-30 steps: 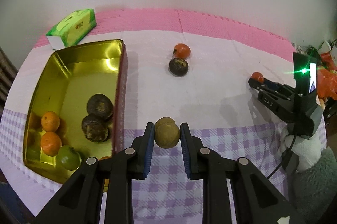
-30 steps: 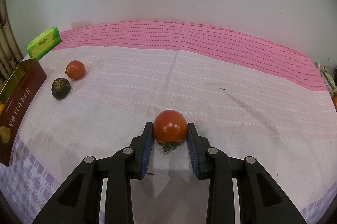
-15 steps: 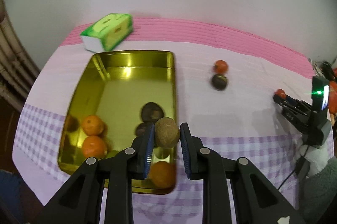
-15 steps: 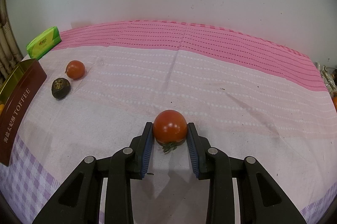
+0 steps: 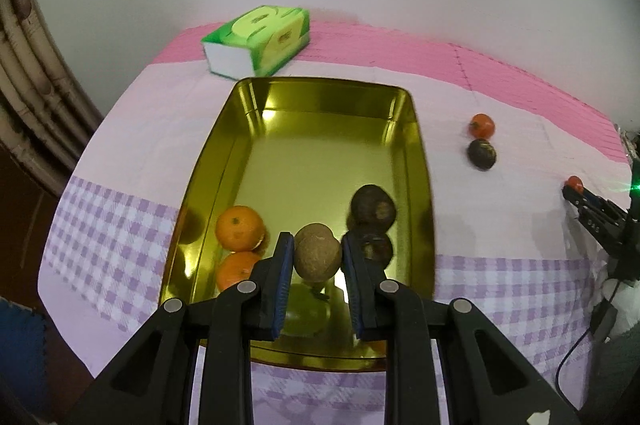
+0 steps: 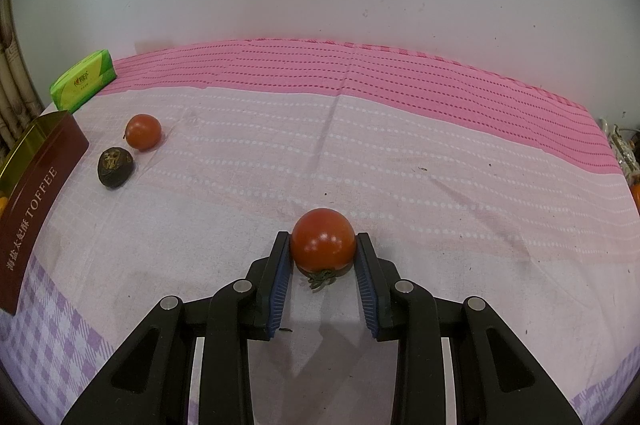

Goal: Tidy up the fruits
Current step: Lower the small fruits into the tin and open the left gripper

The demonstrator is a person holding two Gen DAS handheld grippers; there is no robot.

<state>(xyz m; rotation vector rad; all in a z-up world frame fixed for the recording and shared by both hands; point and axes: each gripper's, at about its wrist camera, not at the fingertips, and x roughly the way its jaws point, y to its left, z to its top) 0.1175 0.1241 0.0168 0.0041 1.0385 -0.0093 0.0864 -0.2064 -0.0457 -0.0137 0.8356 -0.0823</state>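
Holding, left claw [image 5: 316, 257]: clamped on brown fruit [image 5: 318, 252] over gold tin [image 5: 320, 105]
Right claw [image 6: 323, 257]: clamped on tomato [image 6: 323, 239], apparently on counter [image 6: 440, 185]

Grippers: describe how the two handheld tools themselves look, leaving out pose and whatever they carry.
Both the left gripper and the right gripper look identical: matte black plastic linkage arms with triangular cut-outs, silver round pivot pins, and two fingers faced with ribbed blue pads. Seen from the left wrist, the right gripper's body shows a green light and a black cable.
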